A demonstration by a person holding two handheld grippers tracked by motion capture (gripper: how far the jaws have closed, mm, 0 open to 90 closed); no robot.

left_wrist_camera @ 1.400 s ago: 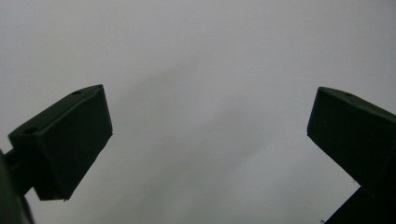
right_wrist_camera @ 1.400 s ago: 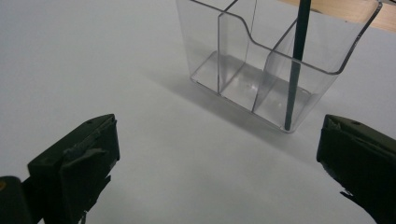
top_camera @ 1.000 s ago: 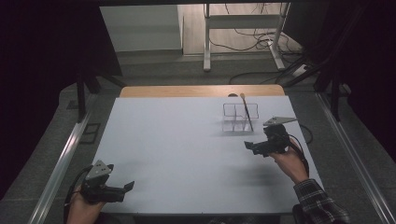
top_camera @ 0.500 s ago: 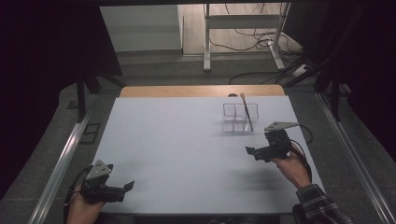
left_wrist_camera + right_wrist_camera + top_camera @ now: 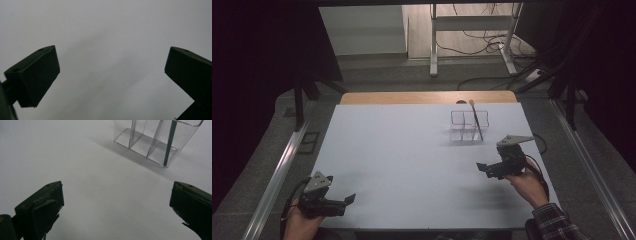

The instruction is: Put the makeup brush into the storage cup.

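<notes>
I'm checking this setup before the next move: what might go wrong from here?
The clear organizer looks light, so a nudge from the open right gripper nearby might slide or tip it. The brush leans tilted in one compartment, its top above the rim; catching it could lever the organizer over or flick the brush out.

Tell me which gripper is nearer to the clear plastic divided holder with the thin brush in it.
Right. The right gripper hovers just in front of the clear plastic holder, jaws open. The left gripper is at the table's near-left corner, far away.

Clear divided holder (image 5: 468, 126), upright, brush (image 5: 475, 119) leaning inside
</notes>
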